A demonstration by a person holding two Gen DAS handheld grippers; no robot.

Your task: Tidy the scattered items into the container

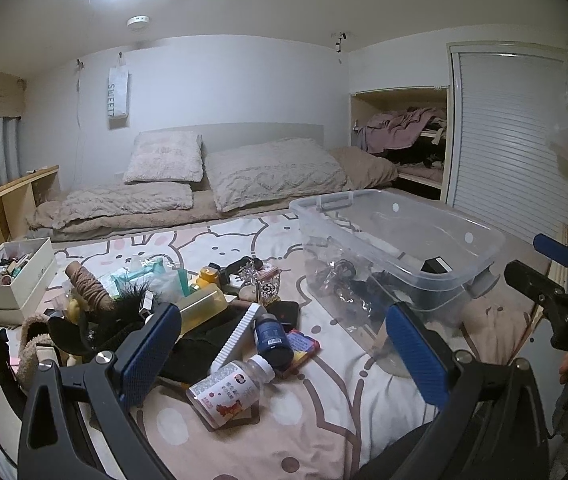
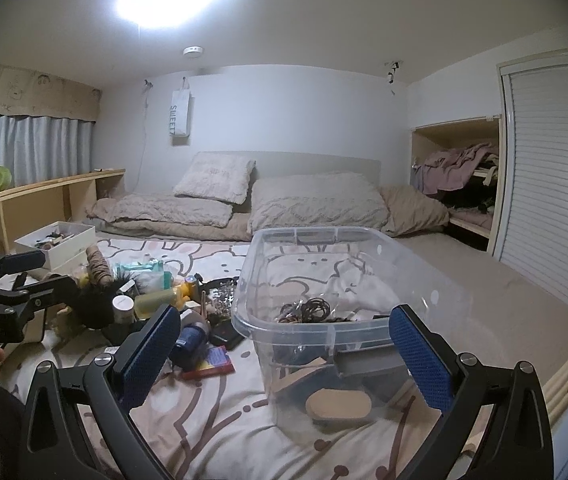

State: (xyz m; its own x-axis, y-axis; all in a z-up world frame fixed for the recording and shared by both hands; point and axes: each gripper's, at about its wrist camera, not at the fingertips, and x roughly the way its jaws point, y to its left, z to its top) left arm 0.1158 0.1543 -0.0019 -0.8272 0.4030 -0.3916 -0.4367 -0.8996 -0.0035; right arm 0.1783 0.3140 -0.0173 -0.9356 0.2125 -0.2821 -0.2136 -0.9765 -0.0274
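Bottle lies flat, cap toward container.

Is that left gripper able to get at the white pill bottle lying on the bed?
Probably yes: the left gripper is open and empty, and the pill bottle lies uncovered just ahead of it.

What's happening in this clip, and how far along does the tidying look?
A person holds two tongs over a bed, both open and empty. The left tongs hang over a heap of clutter, nearest a white pill bottle and a dark blue bottle. The right tongs face the clear plastic bin, which already holds hair ties and a few other things. Most of the pile is still on the sheet.
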